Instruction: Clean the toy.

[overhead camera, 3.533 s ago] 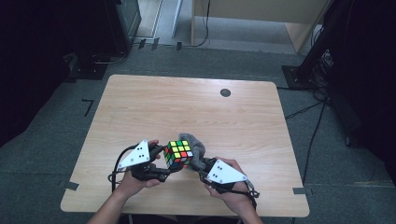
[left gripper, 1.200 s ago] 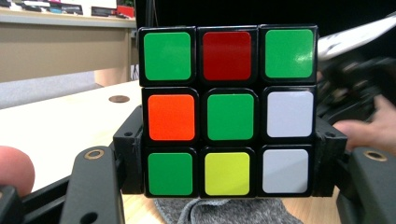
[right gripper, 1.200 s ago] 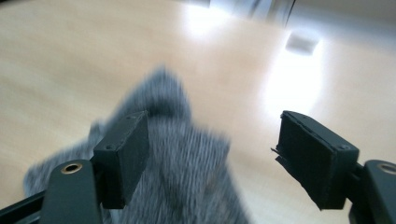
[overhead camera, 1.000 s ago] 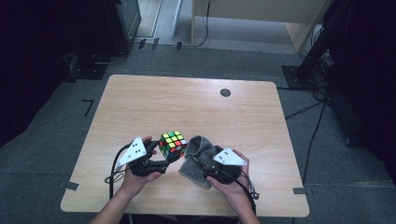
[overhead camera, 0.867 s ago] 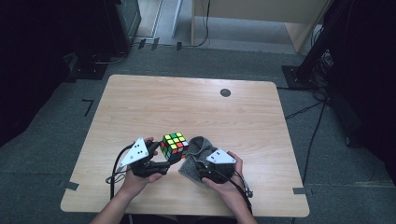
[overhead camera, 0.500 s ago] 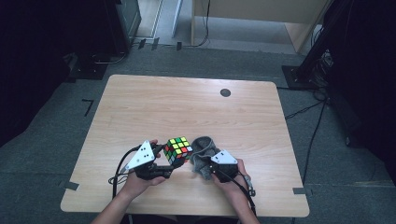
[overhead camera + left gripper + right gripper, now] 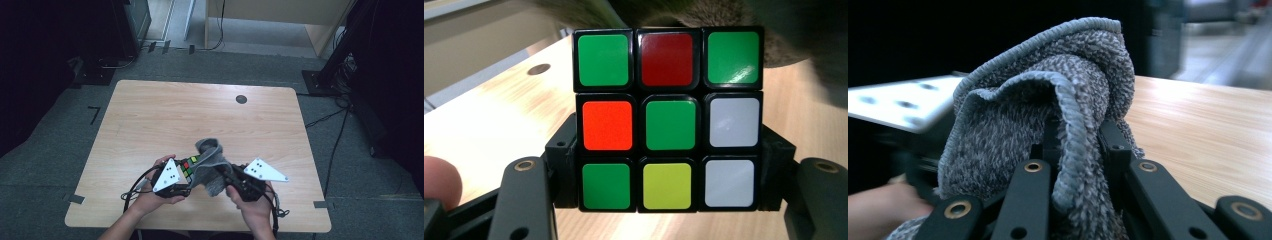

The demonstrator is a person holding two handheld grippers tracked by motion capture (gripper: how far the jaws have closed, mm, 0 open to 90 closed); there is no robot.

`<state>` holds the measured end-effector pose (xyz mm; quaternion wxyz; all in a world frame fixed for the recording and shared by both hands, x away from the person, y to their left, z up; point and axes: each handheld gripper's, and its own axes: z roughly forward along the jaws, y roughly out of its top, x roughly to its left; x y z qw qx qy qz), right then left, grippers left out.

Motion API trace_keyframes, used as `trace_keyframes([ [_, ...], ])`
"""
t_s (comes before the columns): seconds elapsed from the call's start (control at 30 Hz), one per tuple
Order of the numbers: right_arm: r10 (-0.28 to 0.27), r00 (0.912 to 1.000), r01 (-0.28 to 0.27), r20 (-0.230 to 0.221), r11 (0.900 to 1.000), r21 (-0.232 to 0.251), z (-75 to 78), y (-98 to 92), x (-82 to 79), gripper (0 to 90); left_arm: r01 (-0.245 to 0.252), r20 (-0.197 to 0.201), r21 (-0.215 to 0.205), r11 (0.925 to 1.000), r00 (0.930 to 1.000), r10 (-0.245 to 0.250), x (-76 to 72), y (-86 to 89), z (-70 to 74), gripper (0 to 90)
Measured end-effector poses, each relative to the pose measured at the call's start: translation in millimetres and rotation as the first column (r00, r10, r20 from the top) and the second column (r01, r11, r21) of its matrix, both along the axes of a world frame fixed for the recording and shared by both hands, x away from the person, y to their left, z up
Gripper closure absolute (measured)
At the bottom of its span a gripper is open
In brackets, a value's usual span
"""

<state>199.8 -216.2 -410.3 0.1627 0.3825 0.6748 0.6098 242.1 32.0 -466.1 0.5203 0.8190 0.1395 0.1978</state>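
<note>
A Rubik's cube sits between the jaws of my left gripper, held above the table's near edge. In the left gripper view the cube's green-centred face looks at the camera, with my left gripper clamped on its two sides. A grey terry cloth hangs bunched from my right gripper and lies against the cube's right side. The right gripper's jaws have just been closing, and in its own view my right gripper pinches a fold of the cloth.
The wooden table has a small dark round hole at the far right. Cables trail from both grippers over the near edge. Dark equipment and cables stand on the floor around the table.
The right gripper has closed on the cloth and lifted it off the table, up against the cube. The left gripper has shifted slightly right with the cube.
</note>
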Motion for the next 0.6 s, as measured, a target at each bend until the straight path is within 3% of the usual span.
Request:
trace_keyframes([
  [0.1, 0.058, 0.9982, -0.058, -0.014, 0.998, -0.024, -1.4, 18.7, -5.0, 79.0, 0.010, 0.032, 0.012, 0.9999, 0.9994, -0.010, -7.4, -6.1, 3.0, 33.8],
  [0.13, 0.050, 0.9986, -0.050, -0.019, 0.998, -0.028, -5.4, 20.3, -3.7, 78.9, -0.005, 0.047, 0.036, 0.9994, 0.9989, 0.004, -8.8, -7.0, 4.9, 33.8],
  [0.2, 0.020, 0.9991, -0.020, -0.038, 1.000, -0.005, -13.2, 16.2, 0.6, 78.9, -0.008, 0.060, 0.046, 0.9989, 0.9982, 0.005, -9.7, -6.9, 5.1, 33.8],
  [0.3, -0.042, 0.9963, 0.038, -0.075, 0.998, -0.050, -19.6, 6.5, 6.8, 78.8, 0.009, 0.043, 0.020, 0.9998, 0.9990, -0.010, -8.1, -4.1, 5.9, 33.8],
  [0.43, -0.013, 0.9986, 0.012, -0.050, 1.000, -0.029, -9.8, 10.0, 1.7, 77.7, 0.003, 0.041, 0.018, 0.9998, 0.9991, -0.004, -7.0, -4.3, 5.9, 33.9],
  [0.53, -0.008, 1.0000, 0.008, -0.002, 0.995, -0.103, -4.4, 23.5, -5.3, 75.4, -0.016, 0.065, 0.059, 0.9981, 0.9978, 0.012, -8.5, -6.3, 5.8, 33.9],
  [0.6, -0.057, 0.9980, 0.061, 0.027, 0.981, -0.183, -7.8, 28.6, -5.6, 73.1, -0.040, 0.077, 0.092, 0.9949, 0.9965, 0.033, -9.2, -9.1, 5.8, 33.9],
])
